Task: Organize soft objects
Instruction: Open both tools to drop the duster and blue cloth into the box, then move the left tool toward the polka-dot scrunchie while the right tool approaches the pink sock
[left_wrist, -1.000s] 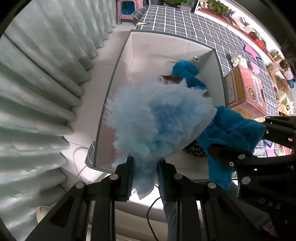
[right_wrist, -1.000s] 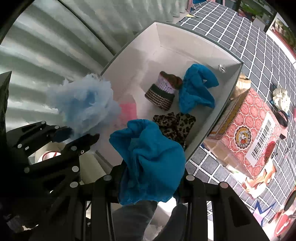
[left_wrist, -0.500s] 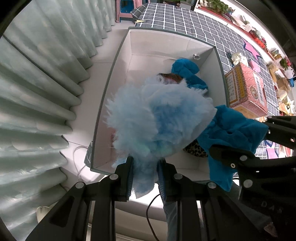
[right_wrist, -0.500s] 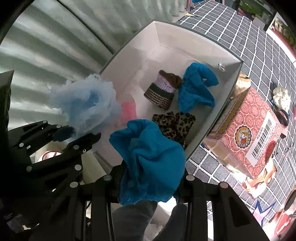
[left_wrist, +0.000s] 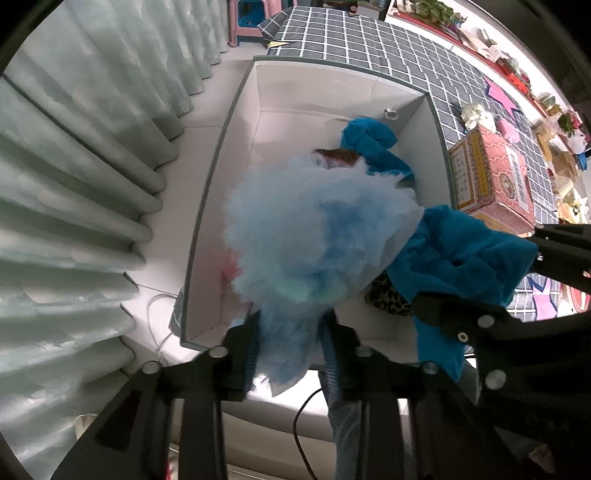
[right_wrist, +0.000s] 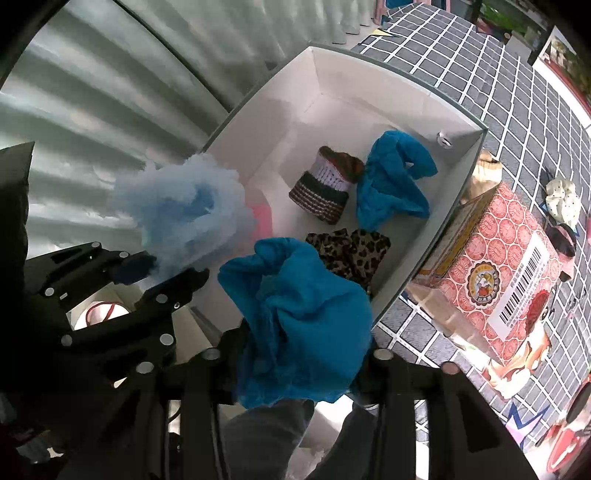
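My left gripper (left_wrist: 290, 341) is shut on a fluffy light-blue piece (left_wrist: 317, 240) and holds it over the near end of a white storage box (left_wrist: 332, 85). My right gripper (right_wrist: 303, 354) is shut on a teal cloth (right_wrist: 306, 317), also above the box's near edge. The left gripper and its fluffy piece (right_wrist: 184, 210) show at the left of the right wrist view. Inside the box (right_wrist: 369, 92) lie another teal cloth (right_wrist: 391, 184), a striped knit piece (right_wrist: 325, 188), a leopard-print piece (right_wrist: 351, 254) and something pink (right_wrist: 262, 218).
A pink patterned carton (right_wrist: 495, 269) stands right of the box on a grey checked mat (right_wrist: 517, 110). Pleated curtains (left_wrist: 74, 184) hang to the left. A small round object (right_wrist: 444, 139) sits in the box's far corner. Scrunchies (right_wrist: 561, 199) lie at the far right.
Both grippers have shifted slightly toward the box with their pieces still held. The grips have not changed.
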